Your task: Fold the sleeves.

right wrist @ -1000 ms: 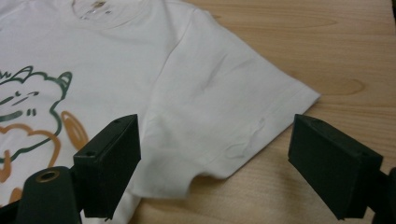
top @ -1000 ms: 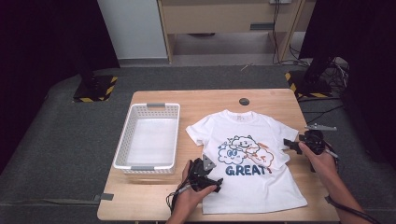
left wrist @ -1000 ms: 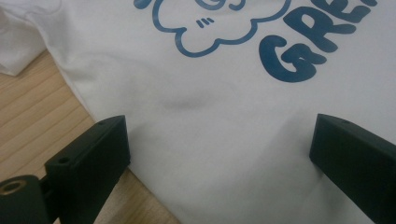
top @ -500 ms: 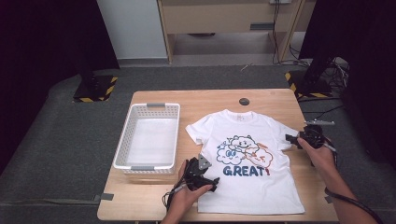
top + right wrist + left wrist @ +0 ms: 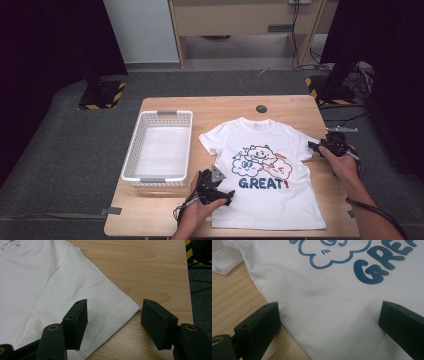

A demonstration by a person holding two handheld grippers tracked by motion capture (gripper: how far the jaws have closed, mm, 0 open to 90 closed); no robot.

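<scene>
Right gripper view shows the right gripper [image 5: 113,322] with fingers just closing, unclenched, astride the sleeve hem of the white T-shirt [image 5: 37,285] lying flat on the worktop [image 5: 150,270]; pinch both fabric layers squarely, left gripper [image 5: 329,325] released.

My left gripper [image 5: 216,187] is a black block topped by a grey three-cornered plate, with a black cable [image 5: 181,212] looping off behind the hand. My right gripper [image 5: 320,148] is black too, its cable [image 5: 380,215] running back along the bare forearm. Up close, each jaw is a matte black slab with a small screw hole, hinged on round-eyed links.
</scene>
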